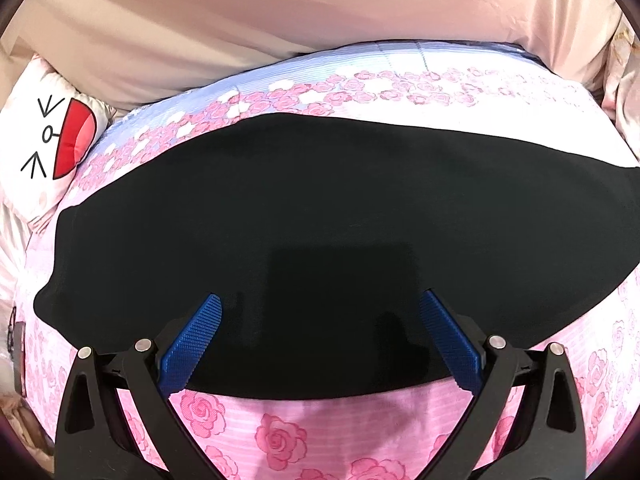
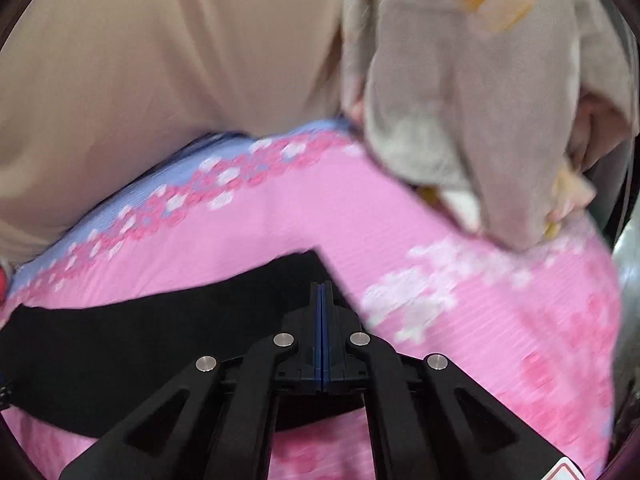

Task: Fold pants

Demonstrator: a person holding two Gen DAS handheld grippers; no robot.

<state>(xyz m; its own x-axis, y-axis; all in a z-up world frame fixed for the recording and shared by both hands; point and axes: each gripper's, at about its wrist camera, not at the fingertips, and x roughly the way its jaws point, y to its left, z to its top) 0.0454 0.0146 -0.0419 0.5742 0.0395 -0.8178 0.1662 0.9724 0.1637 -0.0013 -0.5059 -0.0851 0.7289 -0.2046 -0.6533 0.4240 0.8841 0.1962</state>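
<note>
The black pants (image 1: 304,216) lie flat on a bed covered with a pink rose-print sheet (image 1: 280,436), filling the middle of the left wrist view as one broad, smooth dark band that runs from the left edge to the right edge of the frame, with no visible wrinkles or seams. The left claw (image 1: 320,312) sits at the bottom centre of that view, its blue ribbed fingers (image 1: 196,340) spread wide and poised over the near edge of the fabric with nothing between them. A white cushion with a red cartoon mouth (image 1: 60,136) lies at the upper left. In the blurred right wrist view the pants (image 2: 132,344) occupy the lower left, ending in a squared corner near the frame's centre. The right claw (image 2: 322,292) is pressed fully together over that corner; whether it pinches cloth cannot be told. A beige patterned blanket (image 2: 480,112) is bunched at the upper right.
</note>
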